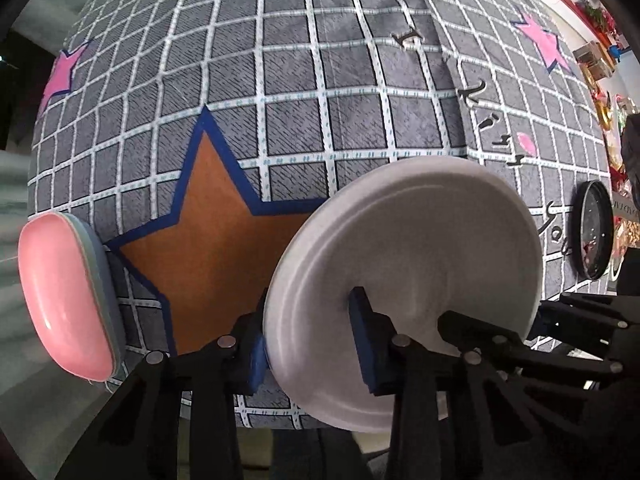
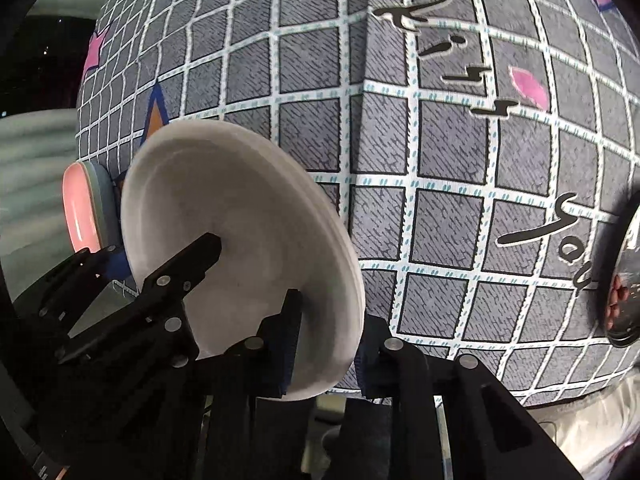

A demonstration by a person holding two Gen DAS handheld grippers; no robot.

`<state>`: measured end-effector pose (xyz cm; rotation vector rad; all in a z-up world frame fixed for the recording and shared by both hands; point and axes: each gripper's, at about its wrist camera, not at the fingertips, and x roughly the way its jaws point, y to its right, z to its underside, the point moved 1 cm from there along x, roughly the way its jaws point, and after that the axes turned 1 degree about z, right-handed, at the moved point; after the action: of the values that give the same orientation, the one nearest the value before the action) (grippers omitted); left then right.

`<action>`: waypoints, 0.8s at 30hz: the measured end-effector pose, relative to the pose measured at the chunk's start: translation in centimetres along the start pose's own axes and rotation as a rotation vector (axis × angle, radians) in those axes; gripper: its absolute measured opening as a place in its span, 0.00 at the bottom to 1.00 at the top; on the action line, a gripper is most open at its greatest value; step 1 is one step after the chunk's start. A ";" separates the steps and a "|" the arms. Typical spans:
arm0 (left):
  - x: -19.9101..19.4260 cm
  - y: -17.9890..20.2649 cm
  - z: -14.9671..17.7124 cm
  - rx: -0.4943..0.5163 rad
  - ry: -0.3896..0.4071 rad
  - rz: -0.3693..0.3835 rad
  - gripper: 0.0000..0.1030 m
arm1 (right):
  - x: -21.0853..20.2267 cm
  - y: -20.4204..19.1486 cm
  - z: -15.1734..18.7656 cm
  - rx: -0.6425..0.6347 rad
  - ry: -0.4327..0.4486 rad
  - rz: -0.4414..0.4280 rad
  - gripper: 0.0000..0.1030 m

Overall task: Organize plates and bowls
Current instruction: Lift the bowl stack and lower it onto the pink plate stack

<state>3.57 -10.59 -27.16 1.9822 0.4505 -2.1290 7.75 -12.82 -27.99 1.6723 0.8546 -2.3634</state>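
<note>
Left tongs [image 1: 316,344]: clamped on round white plate's [image 1: 416,240] rim.
Right tongs [image 2: 332,344]: clamped on the same plate's rim.
Plate: tilted above grey grid-patterned cloth [image 1: 320,80].

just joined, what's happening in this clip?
Both tools are clamped on one white plate, held above a grey grid-patterned cloth with star prints. The left tool grips one edge of its rim and the right tool grips another, so the plate is held between the two. A pink dish sits off to one side on the cloth, and a dark round dish lies on the other side.
</note>
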 end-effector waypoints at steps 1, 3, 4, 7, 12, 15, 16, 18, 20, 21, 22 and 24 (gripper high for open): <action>-0.4 0.0 0.1 0.001 0.008 0.001 0.38 | -0.1 -0.2 0.1 -0.003 0.005 0.003 0.26; -1.1 -0.3 0.1 0.003 0.022 0.001 0.37 | -0.7 -0.8 0.2 -0.007 0.018 0.007 0.26; -1.5 -0.4 0.2 0.004 0.029 0.000 0.37 | -0.9 -1.3 0.1 -0.008 0.023 0.008 0.26; -2.4 -1.4 0.4 0.013 0.050 0.002 0.37 | -1.4 -2.7 0.3 -0.009 0.045 0.011 0.26; -3.7 -4.6 0.6 0.036 0.069 0.006 0.37 | -1.3 -6.0 0.4 0.008 0.074 0.014 0.26; -5.0 -7.6 1.2 0.026 0.090 0.000 0.37 | -1.0 -9.1 0.8 0.010 0.082 0.019 0.26; -5.2 -8.4 1.4 0.022 0.096 0.001 0.37 | -0.9 -10.1 0.7 0.002 0.085 0.019 0.26; -6.0 -10.2 2.1 0.002 0.110 -0.003 0.37 | -0.6 -12.7 1.0 -0.020 0.092 0.022 0.26; -6.6 -12.6 2.5 -0.029 0.119 -0.008 0.37 | -0.2 -14.9 1.4 -0.046 0.095 0.025 0.26; -6.7 -14.0 2.5 -0.047 0.121 -0.009 0.37 | 0.1 -16.4 1.5 -0.067 0.095 0.028 0.26; -6.9 -15.3 3.0 -0.074 0.125 -0.011 0.37 | 0.2 -17.4 1.5 -0.086 0.094 0.031 0.26; -7.0 -18.9 2.5 -0.104 0.128 -0.012 0.37 | 0.6 -19.5 1.7 -0.123 0.091 0.037 0.26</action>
<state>-4.74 5.72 -18.39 2.0688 0.5833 -1.9502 -1.87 2.74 -20.87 1.7419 0.9540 -2.1783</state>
